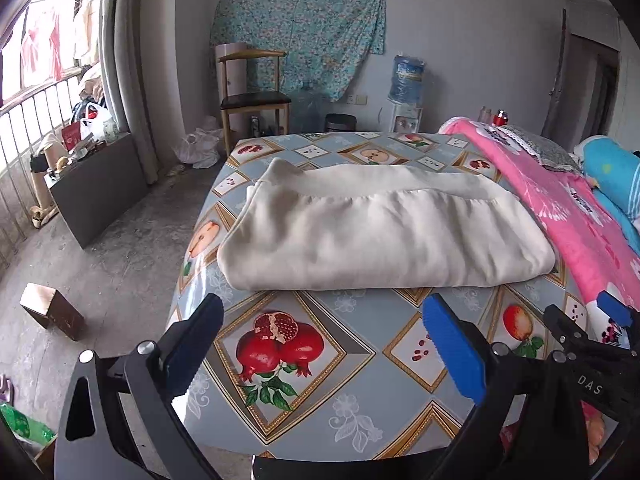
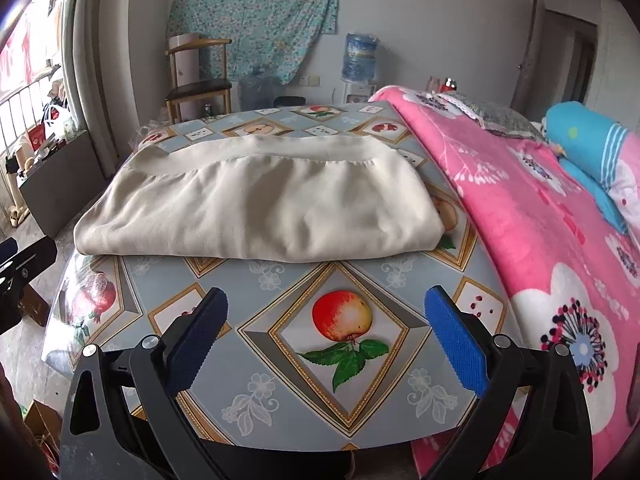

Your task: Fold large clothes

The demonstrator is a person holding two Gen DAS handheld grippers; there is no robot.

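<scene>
On the fruit-print table (image 1: 352, 360) lay the cream garment (image 1: 380, 232), folded into a thick, wide rectangle with its banded hem along the far edge. It sat across the middle of the table, its right end close to the pink blanket (image 1: 568, 216) that draped the table's right side. Nothing touched it.

Both grippers hung back over the near part of the table, well short of the cloth's near fold. The left gripper (image 1: 324, 344) stood with its jaws spread wide and nothing between them. The right gripper (image 2: 326, 340) was the same, wide and empty, over the apple print.

The fold looked finished or close to it, so the risk lay in any further handling. The bundle was soft and puffy, and a pinch at only the top layer would likely peel that layer back and undo the stack. A pull on the slick tablecloth could slide the whole bundle instead of folding it. Reaching in on the right might snag the blanket along with the garment.
</scene>
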